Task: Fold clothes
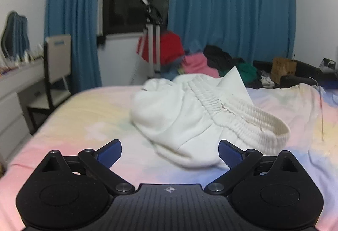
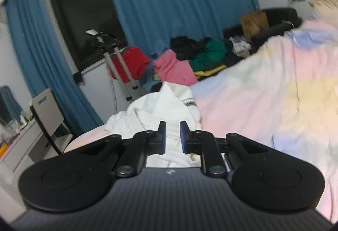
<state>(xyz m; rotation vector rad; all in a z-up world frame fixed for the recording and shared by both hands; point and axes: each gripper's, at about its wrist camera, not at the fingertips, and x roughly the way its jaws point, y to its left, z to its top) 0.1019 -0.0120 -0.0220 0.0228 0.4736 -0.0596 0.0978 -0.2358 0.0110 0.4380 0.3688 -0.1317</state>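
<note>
The left black two-finger gripper with blue pads is held low and level, its jaws spread wide with nothing between them. The right black two-finger gripper with blue pads is tilted slightly, its jaws drawn close together, pinching white cloth between the blue pads.

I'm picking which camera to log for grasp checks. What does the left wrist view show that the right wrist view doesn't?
Only the left wrist view shows the white garment's elastic waistband and the wide-open left gripper, which holds nothing. Only the right wrist view shows the right gripper, its pads close together with white cloth between them, though contact is unclear. Both show the white garment, pastel bedsheet and blue curtains.
</note>
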